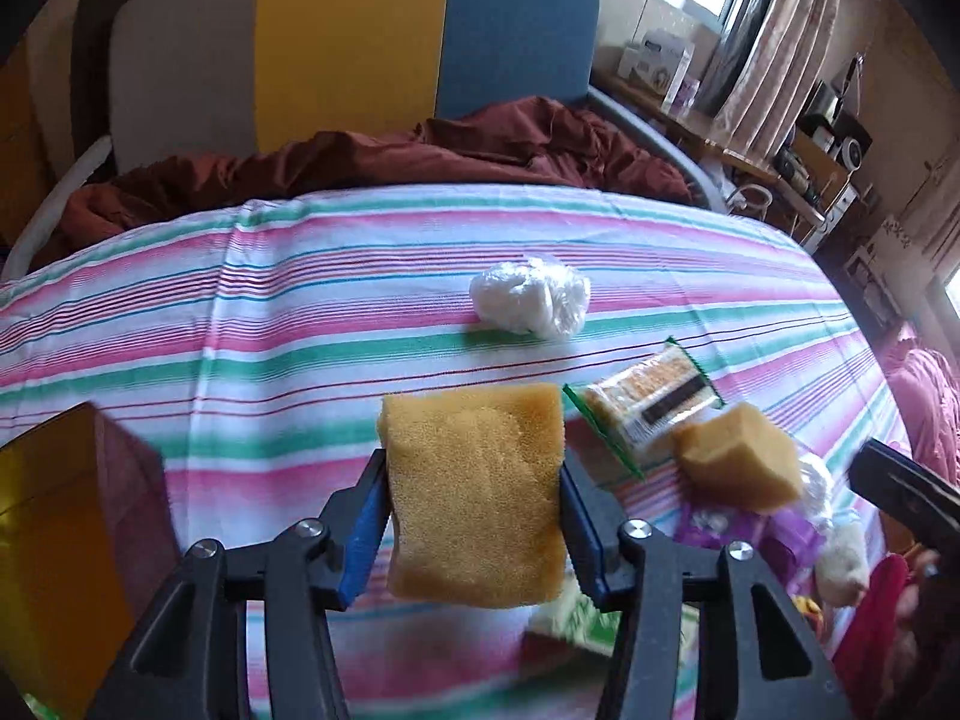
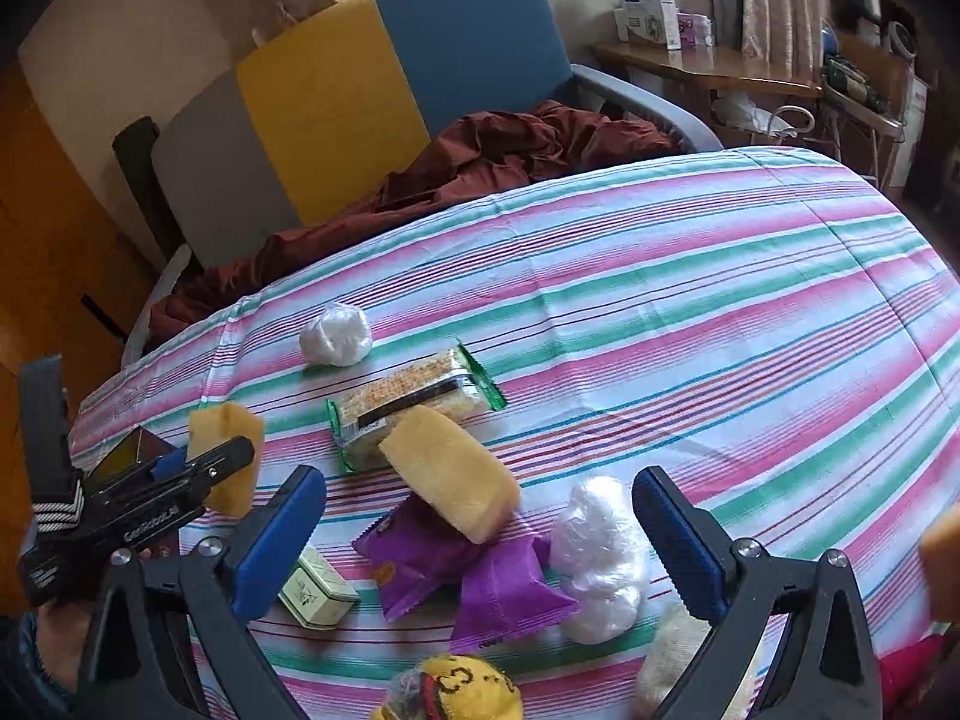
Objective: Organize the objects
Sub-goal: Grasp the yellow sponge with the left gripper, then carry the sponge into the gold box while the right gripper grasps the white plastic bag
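text: "GenRobot.AI" | on: left gripper (image 2: 231, 462) body | other print: unreadable

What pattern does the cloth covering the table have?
The cloth has pink, green and white stripes with thin red and blue lines; it shows best in the right wrist view.

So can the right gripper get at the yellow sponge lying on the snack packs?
Probably yes. The right gripper is open and empty, and the yellow sponge lies uncovered just ahead on the purple snack packs.

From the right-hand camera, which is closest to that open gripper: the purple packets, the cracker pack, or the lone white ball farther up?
1. Purple packets, between the right gripper's fingers.
2. Cracker pack, behind them, mid-cloth.
3. White ball, farthest, up-left.
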Motion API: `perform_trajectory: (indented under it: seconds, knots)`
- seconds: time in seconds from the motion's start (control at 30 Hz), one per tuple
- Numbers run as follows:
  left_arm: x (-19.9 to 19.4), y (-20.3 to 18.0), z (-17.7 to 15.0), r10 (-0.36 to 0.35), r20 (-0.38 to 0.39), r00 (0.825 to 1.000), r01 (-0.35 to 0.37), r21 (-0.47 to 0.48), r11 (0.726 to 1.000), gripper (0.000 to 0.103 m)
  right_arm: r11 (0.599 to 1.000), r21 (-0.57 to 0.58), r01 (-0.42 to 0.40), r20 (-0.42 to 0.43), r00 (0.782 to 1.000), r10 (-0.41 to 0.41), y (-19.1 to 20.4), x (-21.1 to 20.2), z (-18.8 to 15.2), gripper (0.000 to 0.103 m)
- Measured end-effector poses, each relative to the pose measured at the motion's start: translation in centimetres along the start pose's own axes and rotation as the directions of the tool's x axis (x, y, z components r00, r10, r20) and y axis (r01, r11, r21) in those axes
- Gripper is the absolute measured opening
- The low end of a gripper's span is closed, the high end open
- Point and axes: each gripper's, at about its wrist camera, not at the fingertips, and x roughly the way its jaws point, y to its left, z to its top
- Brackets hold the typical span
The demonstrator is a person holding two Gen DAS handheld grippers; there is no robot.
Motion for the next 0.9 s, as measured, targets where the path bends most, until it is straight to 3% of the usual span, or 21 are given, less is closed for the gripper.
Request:
perform_trajectory:
  seconds: [0.1, 0.3, 0.67, 0.73, 0.77, 0.8, 0.83, 0.9]
  knots:
    - [-2.7, -0.4, -1.1, -0.005, 0.034, 0.999, 0.004, 0.021, 1.000, 0.053, 0.998, -0.063, -0.030, -0.024, 0.999, 0.028, 2.2, 1.0, 1.6, 0.103]
    - [-6.6, 0.4, -3.4, -0.021, 0.070, 0.997, 0.020, 0.010, 1.000, 0.053, 0.988, -0.153, -0.020, -0.078, 0.997, 0.008, 6.6, 6.1, 4.9, 0.103]
    - [-10.7, 3.0, -6.2, -0.036, 0.101, 0.994, 0.040, -0.037, 0.999, 0.053, 0.985, -0.168, 0.046, -0.174, 0.982, -0.076, 10.5, 15.6, 8.4, 0.103]
    - [-11.2, 3.5, -6.6, -0.036, 0.102, 0.994, 0.041, -0.045, 0.998, 0.053, 0.984, -0.171, 0.054, -0.183, 0.979, -0.086, 10.8, 16.6, 8.6, 0.096]
    - [-11.5, 3.8, -6.8, -0.032, 0.108, 0.994, 0.037, -0.051, 0.998, 0.053, 0.982, -0.178, 0.057, -0.193, 0.977, -0.091, 11.0, 17.2, 8.6, 0.081]
    - [-11.7, 4.1, -7.0, -0.033, 0.110, 0.993, 0.039, -0.058, 0.998, 0.053, 0.981, -0.186, 0.051, -0.212, 0.973, -0.091, 11.2, 17.7, 8.4, 0.056]
    - [-12.0, 4.4, -7.1, -0.037, 0.110, 0.993, 0.045, -0.067, 0.997, 0.053, 0.979, -0.196, 0.053, -0.233, 0.967, -0.099, 11.3, 18.2, 8.2, 0.043]
    - [-12.6, 5.0, -7.5, -0.036, 0.122, 0.992, 0.047, -0.084, 0.995, 0.053, 0.969, -0.238, 0.070, -0.212, 0.970, -0.122, 12.0, 17.9, 7.5, 0.038]
